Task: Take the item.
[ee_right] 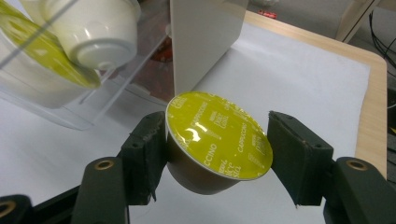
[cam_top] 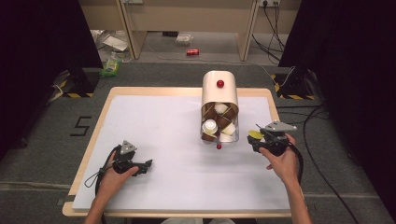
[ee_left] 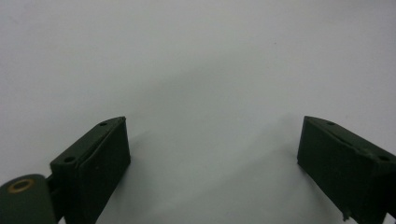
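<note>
Capsule (ee_right: 215, 140), yellow-lidded, is sitting between the right gripper (ee_right: 217, 147) jaws, which are pressing on its sides. Its foil lid is facing up and tilted toward the camera, its short axis running down through the tapered brown body. It is hanging just right of the capsule dispenser (cam_top: 220, 95) on the bench (cam_top: 154, 135). Left gripper (ee_left: 212, 154), well left of the dispenser, is holding its jaws wide apart over the bare bench.
</note>
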Demonstrator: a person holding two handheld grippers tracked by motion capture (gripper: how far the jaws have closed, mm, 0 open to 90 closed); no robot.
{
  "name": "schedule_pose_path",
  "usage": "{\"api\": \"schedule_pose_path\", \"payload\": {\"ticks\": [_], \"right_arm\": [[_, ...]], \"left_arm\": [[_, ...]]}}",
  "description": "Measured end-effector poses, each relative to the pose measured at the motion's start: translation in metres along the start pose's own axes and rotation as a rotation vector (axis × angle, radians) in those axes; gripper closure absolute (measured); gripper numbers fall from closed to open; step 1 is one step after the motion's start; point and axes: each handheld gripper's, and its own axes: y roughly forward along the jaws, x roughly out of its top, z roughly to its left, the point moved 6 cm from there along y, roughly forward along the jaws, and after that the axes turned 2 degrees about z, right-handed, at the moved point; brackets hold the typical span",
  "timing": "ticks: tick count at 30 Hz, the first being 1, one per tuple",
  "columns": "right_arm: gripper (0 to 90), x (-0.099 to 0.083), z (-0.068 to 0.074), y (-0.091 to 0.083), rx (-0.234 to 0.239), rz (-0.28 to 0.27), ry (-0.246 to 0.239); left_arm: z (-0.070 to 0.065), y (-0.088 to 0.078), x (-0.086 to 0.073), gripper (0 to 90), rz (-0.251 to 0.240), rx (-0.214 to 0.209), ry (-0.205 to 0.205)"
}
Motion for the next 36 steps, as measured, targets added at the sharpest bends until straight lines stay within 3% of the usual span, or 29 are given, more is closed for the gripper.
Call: {"api": "schedule_pose_path", "payload": {"ticks": [16, 36], "right_arm": [[39.7, -0.024, -0.008, 0.03, -0.004, 0.068, 0.05], [39.5, -0.03, 0.006, 0.053, 0.03, 0.095, 0.015]], "left_arm": [[0.0, 0.0, 0.0, 8.7, 0.0, 0.0, 0.0], [0.0, 0.0, 0.0, 8.6, 0.0, -0.001, 0.0]]}}
